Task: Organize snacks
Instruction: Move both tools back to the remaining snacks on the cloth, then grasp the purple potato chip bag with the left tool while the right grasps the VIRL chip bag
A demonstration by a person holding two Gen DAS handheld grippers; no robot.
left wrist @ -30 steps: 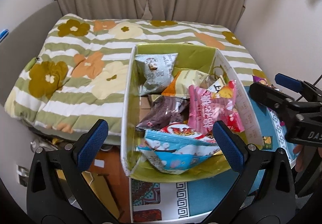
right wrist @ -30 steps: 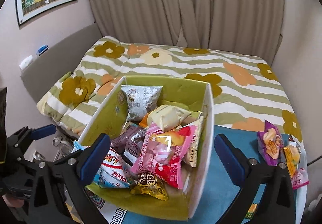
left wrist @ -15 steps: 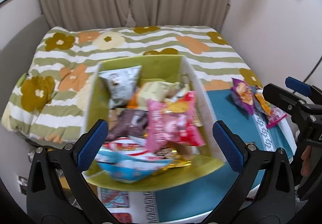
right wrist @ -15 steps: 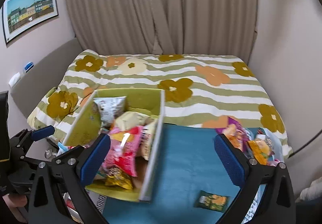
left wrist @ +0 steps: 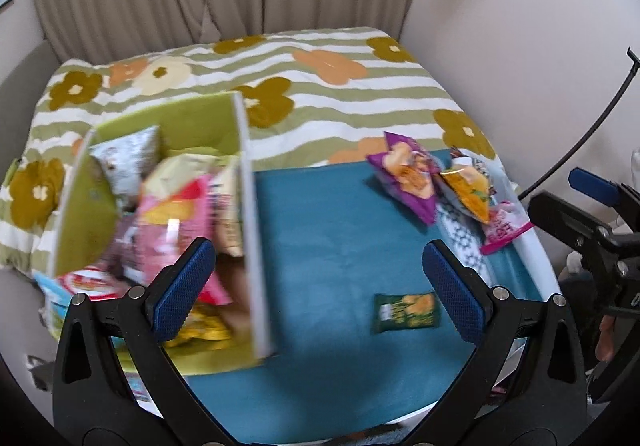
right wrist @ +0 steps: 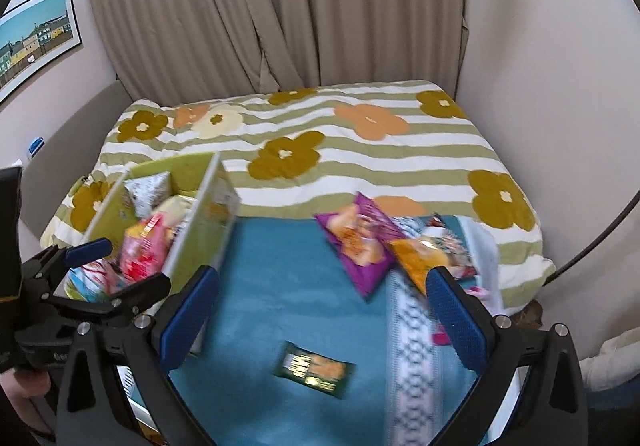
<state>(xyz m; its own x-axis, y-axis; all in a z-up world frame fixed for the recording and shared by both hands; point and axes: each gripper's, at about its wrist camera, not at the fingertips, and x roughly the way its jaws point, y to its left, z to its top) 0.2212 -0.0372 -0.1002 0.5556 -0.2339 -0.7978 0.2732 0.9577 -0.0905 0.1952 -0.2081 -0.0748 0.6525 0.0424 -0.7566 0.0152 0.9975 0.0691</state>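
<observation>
Snacks fill the box (left wrist: 244, 181); only the right view shows the framed picture (right wrist: 36, 33); both tongs (left wrist: 320, 290) (right wrist: 322, 314) wide, empty.

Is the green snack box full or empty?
Full: the box is piled with packets rising to its rim.

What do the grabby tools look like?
Each tool is black plastic. The left tool and the right tool both have two wide, angled arms with silver screws, and each arm ends in a long blue textured pad. A thin black cable curves past on the right.
</observation>
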